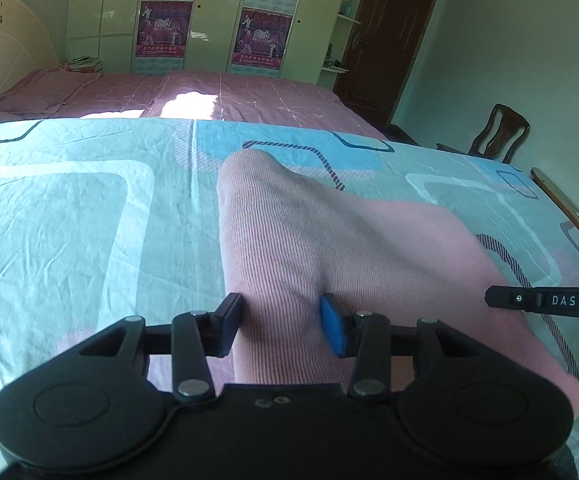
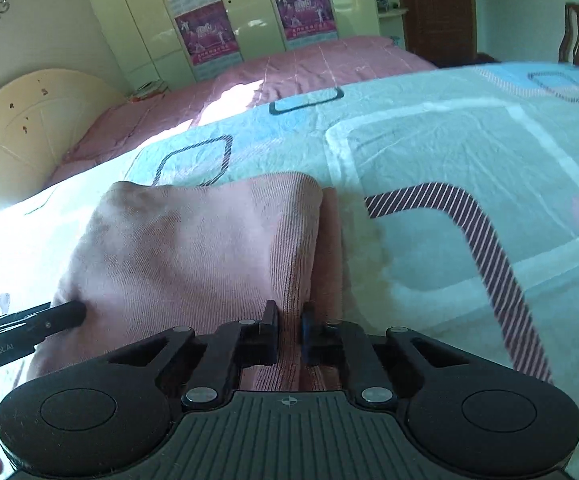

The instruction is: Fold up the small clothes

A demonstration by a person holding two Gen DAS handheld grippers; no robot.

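A small pink ribbed garment [image 1: 329,240] lies on the pale blue patterned sheet [image 1: 69,208], partly lifted at its near edge. My left gripper [image 1: 279,324] has its jaws parted around a raised fold of the garment near its left side. My right gripper [image 2: 289,328] is shut on the garment [image 2: 193,248] at its right edge, pinching a ridge of cloth. Each gripper's finger shows in the other view: the right one at the right edge of the left wrist view [image 1: 545,300], the left one at the left edge of the right wrist view [image 2: 49,320].
The sheet [image 2: 449,160] covers the near surface. Behind it is a bed with a pink cover [image 1: 229,96] and a cream headboard [image 1: 5,52]. Wardrobes with posters [image 1: 161,28] line the back wall. A wooden chair [image 1: 493,132] stands at the right by a dark door [image 1: 393,36].
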